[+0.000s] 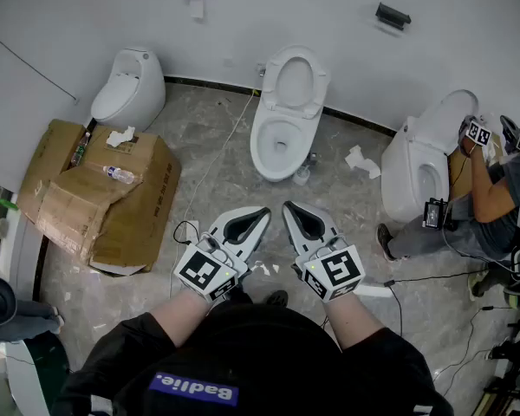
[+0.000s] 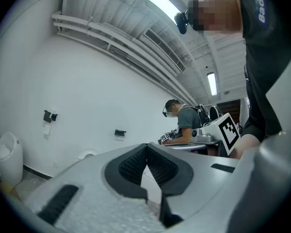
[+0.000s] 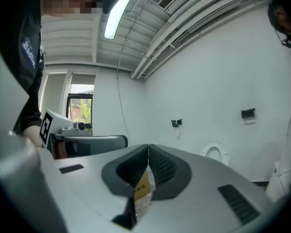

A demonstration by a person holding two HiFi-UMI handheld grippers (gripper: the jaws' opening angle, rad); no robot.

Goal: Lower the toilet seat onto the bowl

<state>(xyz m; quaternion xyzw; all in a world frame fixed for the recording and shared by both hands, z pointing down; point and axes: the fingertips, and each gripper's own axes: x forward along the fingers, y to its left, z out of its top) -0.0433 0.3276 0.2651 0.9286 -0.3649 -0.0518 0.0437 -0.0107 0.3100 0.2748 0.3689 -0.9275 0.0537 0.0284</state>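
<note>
A white toilet [image 1: 282,120] stands against the far wall, straight ahead of me. Its seat [image 1: 295,81] is raised and leans back against the wall, above the open bowl [image 1: 276,146]. My left gripper [image 1: 260,213] and right gripper [image 1: 290,208] are held side by side low in the head view. Both are well short of the toilet and touch nothing. The left gripper [image 2: 146,148] has its jaws shut with nothing between them. The right gripper [image 3: 148,149] is shut too, and its camera shows the raised seat [image 3: 214,152] as a small ring far off.
Flattened cardboard boxes [image 1: 95,193] lie on the floor at the left, beside a small white urinal [image 1: 130,85]. At the right a person [image 1: 490,202] works on a second toilet [image 1: 420,159]. Cables [image 1: 212,159], paper scraps [image 1: 360,160] and a small bottle [image 1: 303,174] lie on the floor.
</note>
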